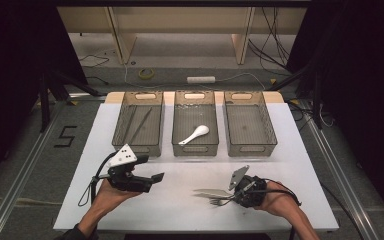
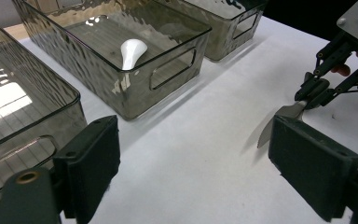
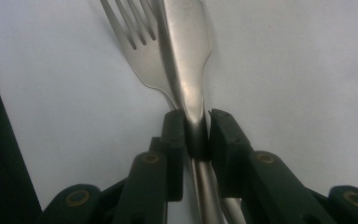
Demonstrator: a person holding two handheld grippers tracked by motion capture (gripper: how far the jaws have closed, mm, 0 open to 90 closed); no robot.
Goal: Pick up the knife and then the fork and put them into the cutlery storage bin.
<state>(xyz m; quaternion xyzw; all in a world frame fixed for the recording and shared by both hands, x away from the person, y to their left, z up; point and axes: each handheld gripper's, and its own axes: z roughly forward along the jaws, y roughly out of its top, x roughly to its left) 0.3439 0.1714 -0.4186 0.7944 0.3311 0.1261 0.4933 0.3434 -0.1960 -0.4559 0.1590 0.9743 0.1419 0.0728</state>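
At the lower right of the high view, the right gripper (image 1: 228, 192) is pinching the handle of a silver metal table knife (image 3: 186, 51), its black pads pressed against both sides of it. A silver metal fork (image 3: 142, 56) is lying on the white table (image 1: 180, 200) just beside the knife. At the lower left, the left gripper (image 1: 156, 178) is hovering with jaws spread wide and nothing between them. A white ceramic spoon (image 1: 195, 134) is resting in the middle smoky transparent plastic bin (image 1: 195, 150).
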